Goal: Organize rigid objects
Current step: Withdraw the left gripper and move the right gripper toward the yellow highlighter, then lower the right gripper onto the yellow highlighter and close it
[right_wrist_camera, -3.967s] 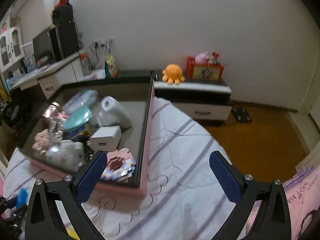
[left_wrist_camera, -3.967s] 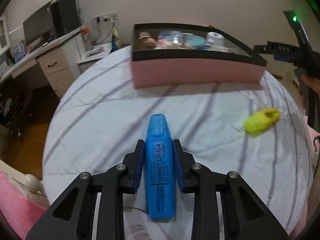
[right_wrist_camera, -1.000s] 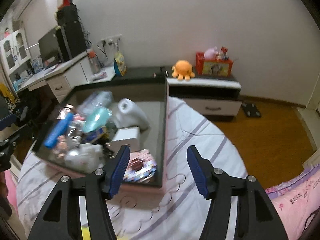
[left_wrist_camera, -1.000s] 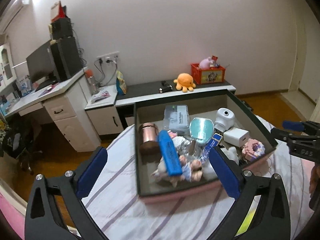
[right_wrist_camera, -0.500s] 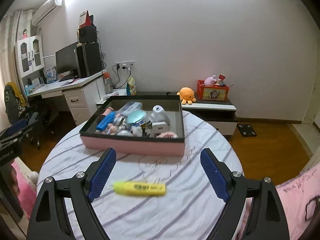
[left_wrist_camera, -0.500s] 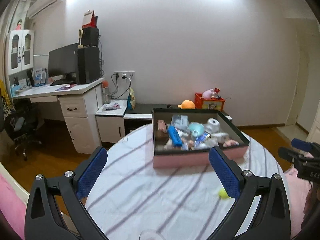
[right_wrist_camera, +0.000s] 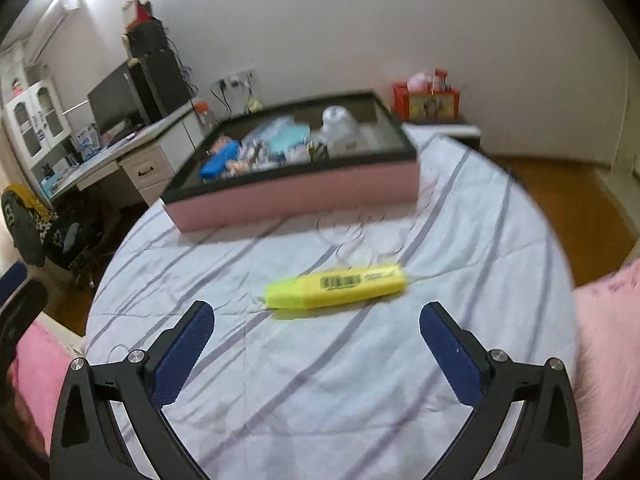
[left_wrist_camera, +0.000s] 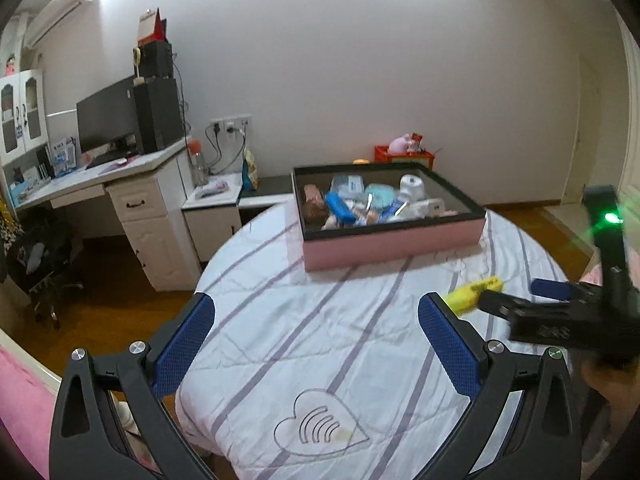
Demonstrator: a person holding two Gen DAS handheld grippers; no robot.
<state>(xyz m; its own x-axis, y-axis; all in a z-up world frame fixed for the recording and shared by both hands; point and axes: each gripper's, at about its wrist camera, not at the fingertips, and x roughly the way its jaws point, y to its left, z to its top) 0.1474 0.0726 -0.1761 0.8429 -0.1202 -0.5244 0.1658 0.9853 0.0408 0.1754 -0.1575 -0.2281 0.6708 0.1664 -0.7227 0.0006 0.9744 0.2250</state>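
Note:
A yellow highlighter (right_wrist_camera: 336, 287) lies on the striped bed sheet, just ahead of my right gripper (right_wrist_camera: 316, 332), which is open and empty, its fingers either side of the pen but short of it. The highlighter also shows in the left wrist view (left_wrist_camera: 472, 293), partly behind the right gripper's fingers (left_wrist_camera: 500, 304). My left gripper (left_wrist_camera: 316, 330) is open and empty above the near part of the bed. The pink box with a black rim (left_wrist_camera: 392, 242) holds the blue highlighter (left_wrist_camera: 339, 206) among several items.
The pink box (right_wrist_camera: 296, 196) sits at the far side of the bed. A white desk with drawers (left_wrist_camera: 136, 208) and a monitor stand to the left. A low cabinet with a red box (right_wrist_camera: 426, 100) lies behind. A pink blanket (right_wrist_camera: 608, 320) is at the right.
Both grippers pulled back from the box. The right gripper came down towards the yellow highlighter, which now lies close in front of its open fingers.

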